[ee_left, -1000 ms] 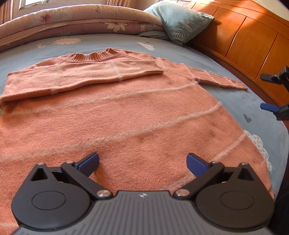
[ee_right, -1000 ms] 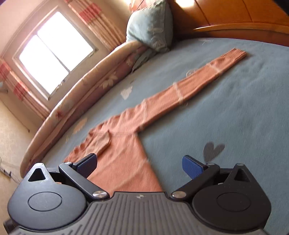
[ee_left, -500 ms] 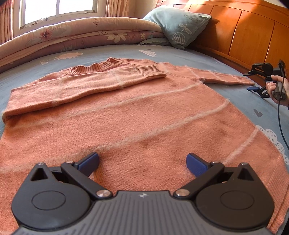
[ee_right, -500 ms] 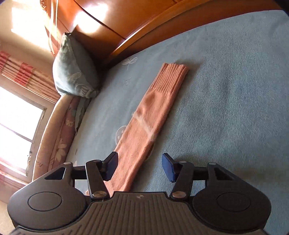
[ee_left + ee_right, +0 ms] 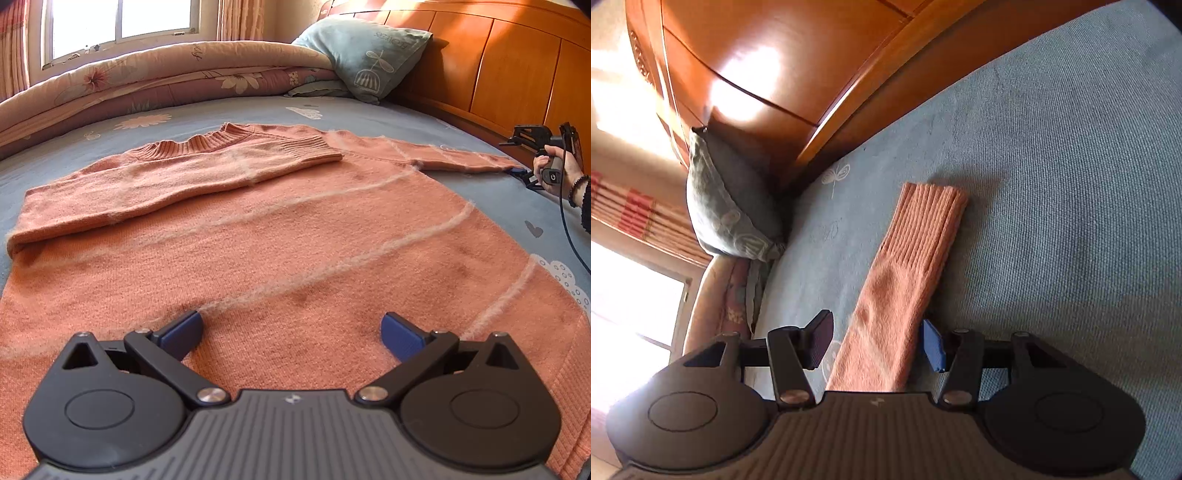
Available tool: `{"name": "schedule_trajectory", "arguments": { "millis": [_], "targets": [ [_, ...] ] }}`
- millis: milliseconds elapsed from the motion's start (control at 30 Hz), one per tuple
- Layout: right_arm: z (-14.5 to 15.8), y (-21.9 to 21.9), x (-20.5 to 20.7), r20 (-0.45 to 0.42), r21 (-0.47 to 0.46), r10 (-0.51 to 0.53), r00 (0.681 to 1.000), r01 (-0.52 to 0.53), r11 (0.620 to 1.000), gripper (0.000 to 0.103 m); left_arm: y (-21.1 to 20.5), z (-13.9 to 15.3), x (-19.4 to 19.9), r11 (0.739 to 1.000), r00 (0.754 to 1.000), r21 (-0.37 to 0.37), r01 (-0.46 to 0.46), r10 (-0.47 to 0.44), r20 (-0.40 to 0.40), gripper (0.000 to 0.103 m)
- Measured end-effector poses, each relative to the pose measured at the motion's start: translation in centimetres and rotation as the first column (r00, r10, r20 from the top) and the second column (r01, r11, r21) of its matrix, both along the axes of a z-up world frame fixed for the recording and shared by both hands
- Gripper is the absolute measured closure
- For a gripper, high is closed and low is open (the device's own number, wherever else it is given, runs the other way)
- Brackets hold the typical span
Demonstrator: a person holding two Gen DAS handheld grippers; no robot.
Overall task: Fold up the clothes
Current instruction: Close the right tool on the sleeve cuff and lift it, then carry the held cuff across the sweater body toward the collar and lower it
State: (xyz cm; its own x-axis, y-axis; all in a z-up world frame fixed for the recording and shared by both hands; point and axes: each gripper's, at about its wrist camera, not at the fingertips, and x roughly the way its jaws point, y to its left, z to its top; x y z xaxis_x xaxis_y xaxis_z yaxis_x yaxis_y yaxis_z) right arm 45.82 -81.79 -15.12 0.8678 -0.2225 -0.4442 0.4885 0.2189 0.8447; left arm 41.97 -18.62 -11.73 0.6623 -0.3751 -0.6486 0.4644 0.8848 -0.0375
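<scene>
An orange sweater [image 5: 280, 236] lay flat on the bed [image 5: 369, 114], one sleeve already folded across its chest. The right gripper [image 5: 877, 343], jaws just narrowed to about half, straddled the outstretched sleeve [image 5: 905, 280] near its cuff without pinching it. The left gripper [image 5: 291, 330] hovered wide open, empty, above the hem. Next probably: clamp the sleeve and carry it inward.
</scene>
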Motion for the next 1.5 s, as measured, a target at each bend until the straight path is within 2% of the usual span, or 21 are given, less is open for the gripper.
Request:
{"name": "schedule_trajectory", "arguments": {
  "millis": [133, 267, 300, 333, 367, 400, 433, 567, 767, 900, 1100, 1233, 1333, 1500],
  "targets": [
    [0.0, -0.8, 1.0, 0.008, 0.005, -0.029, 1.000, 0.029, 1.000, 0.045, 0.0, 0.0, 0.0, 1.000, 1.000, -0.001, -0.001, 0.001, 0.002, 0.001],
    [0.7, -0.6, 2.9, -0.071, -0.088, 0.006, 0.997, -0.012, 0.996, 0.047, -0.1, -0.1, 0.0, 1.000, 1.000, 0.000, -0.001, 0.001, 0.004, 0.001],
    [0.9, -0.5, 3.1, -0.093, -0.112, 0.012, 0.996, -0.023, 0.993, 0.050, 0.0, -0.1, 0.0, 1.000, 1.000, 0.000, 0.000, 0.000, 0.005, 0.001],
    [1.0, -0.3, 3.3, -0.117, -0.133, 0.016, 0.993, -0.031, 0.991, 0.054, 0.0, -0.1, 0.0, 1.000, 1.000, 0.001, 0.000, 0.000, 0.006, 0.001],
    [1.1, -0.2, 3.4, -0.154, -0.155, 0.017, 0.988, -0.041, 0.987, 0.070, 0.0, -0.1, 0.0, 1.000, 1.000, 0.001, 0.001, -0.001, 0.006, 0.001],
    [1.1, -0.2, 3.5, -0.190, -0.168, 0.017, 0.982, -0.050, 0.984, 0.093, 0.0, -0.1, -0.1, 1.000, 1.000, 0.002, 0.001, -0.001, 0.007, 0.001],
    [1.1, -0.3, 3.4, -0.200, -0.170, 0.024, 0.980, -0.059, 0.984, 0.095, 0.0, -0.1, -0.1, 1.000, 1.000, 0.001, 0.002, -0.002, 0.007, 0.001],
    [2.0, 0.0, 3.3, -0.245, -0.198, 0.054, 0.968, -0.104, 0.975, 0.095, 0.0, -0.1, 0.0, 1.000, 1.000, -0.003, 0.003, -0.003, 0.005, 0.001],
    [6.7, 3.3, 4.2, -0.272, -0.311, 0.119, 0.955, -0.204, 0.928, 0.095, 0.3, -0.1, 0.1, 1.000, 1.000, -0.024, 0.017, -0.017, 0.013, 0.001],
    [10.0, 6.9, 5.6, -0.296, -0.384, 0.181, 0.938, -0.291, 0.876, 0.095, 0.9, 0.1, 0.2, 0.998, 1.000, -0.065, 0.018, -0.018, 0.002, 0.001],
    [13.9, 12.5, 8.0, -0.335, -0.446, 0.267, 0.903, -0.402, 0.800, 0.095, 2.0, 1.4, 0.2, 0.992, 1.000, -0.127, 0.009, -0.010, -0.004, 0.001],
    [16.3, 16.4, 9.5, -0.336, -0.481, 0.328, 0.883, -0.460, 0.746, 0.095, 2.9, 1.9, 0.3, 0.991, 0.999, -0.135, -0.016, 0.021, 0.035, 0.001],
    [17.7, 19.8, 10.9, -0.356, -0.510, 0.365, 0.860, -0.506, 0.695, 0.095, 3.3, 2.1, 0.6, 0.993, 0.998, -0.110, -0.048, 0.052, 0.037, 0.001],
    [18.8, 25.2, 12.9, -0.382, -0.536, 0.429, 0.819, -0.574, 0.619, 0.095, 4.4, 3.0, 0.6, 0.988, 0.996, -0.140, -0.058, 0.066, 0.055, 0.001]
  ]
}}
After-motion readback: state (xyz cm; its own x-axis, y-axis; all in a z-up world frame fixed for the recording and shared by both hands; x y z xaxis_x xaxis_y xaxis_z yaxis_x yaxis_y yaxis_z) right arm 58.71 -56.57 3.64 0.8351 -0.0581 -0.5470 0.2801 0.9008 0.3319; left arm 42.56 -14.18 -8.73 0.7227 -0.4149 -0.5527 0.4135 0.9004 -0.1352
